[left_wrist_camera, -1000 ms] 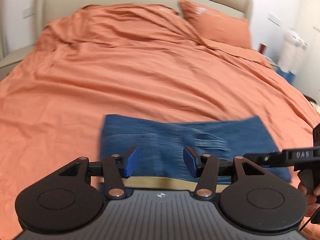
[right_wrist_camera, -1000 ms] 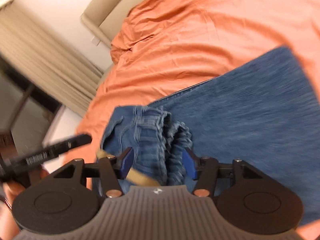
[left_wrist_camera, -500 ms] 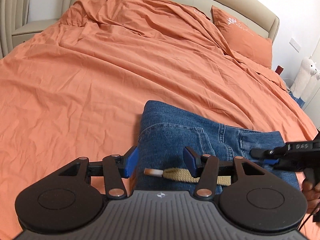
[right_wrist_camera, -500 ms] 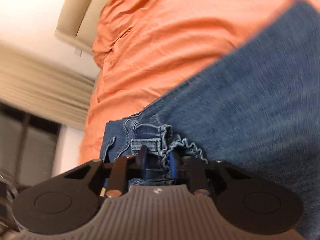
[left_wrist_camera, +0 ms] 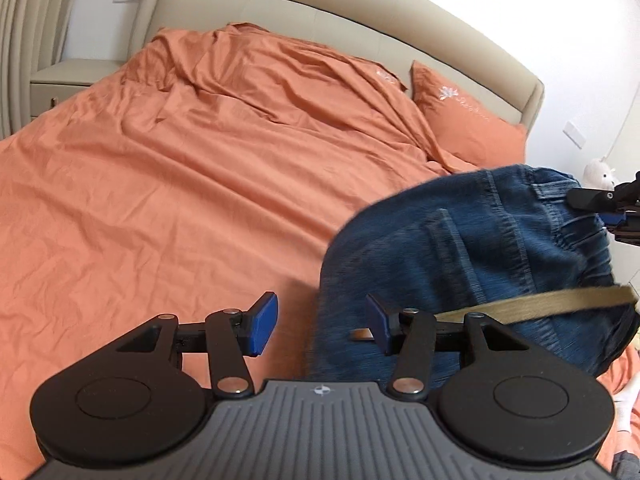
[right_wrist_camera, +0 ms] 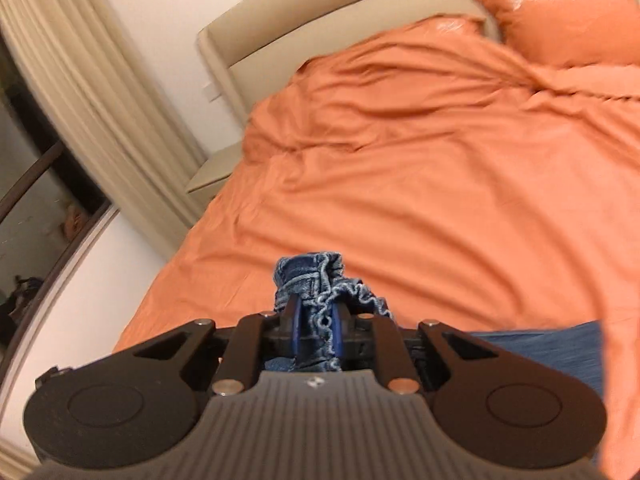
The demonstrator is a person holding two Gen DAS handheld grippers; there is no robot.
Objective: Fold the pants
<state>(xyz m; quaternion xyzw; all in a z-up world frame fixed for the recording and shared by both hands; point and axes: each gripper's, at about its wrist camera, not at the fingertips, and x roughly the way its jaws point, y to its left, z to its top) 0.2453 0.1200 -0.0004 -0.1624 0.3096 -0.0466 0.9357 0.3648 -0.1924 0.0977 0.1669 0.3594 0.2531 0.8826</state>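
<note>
The left tool is hanging open over the bed with nothing between its pads, while the right tool, its jaws having just been closing, is pinching the waistband of the jeans, lifted above the bed.

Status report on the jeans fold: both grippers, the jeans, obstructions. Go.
Right gripper just closed, clamped on the jeans waistband. Left gripper open, holding nothing. Jeans partly lifted off the orange bedspread, drawstring dangling. No obstructions.

Blue denim on orange bedding

The pants are blue with a tan drawstring; duvet and pillow are orange, headboard beige.
</note>
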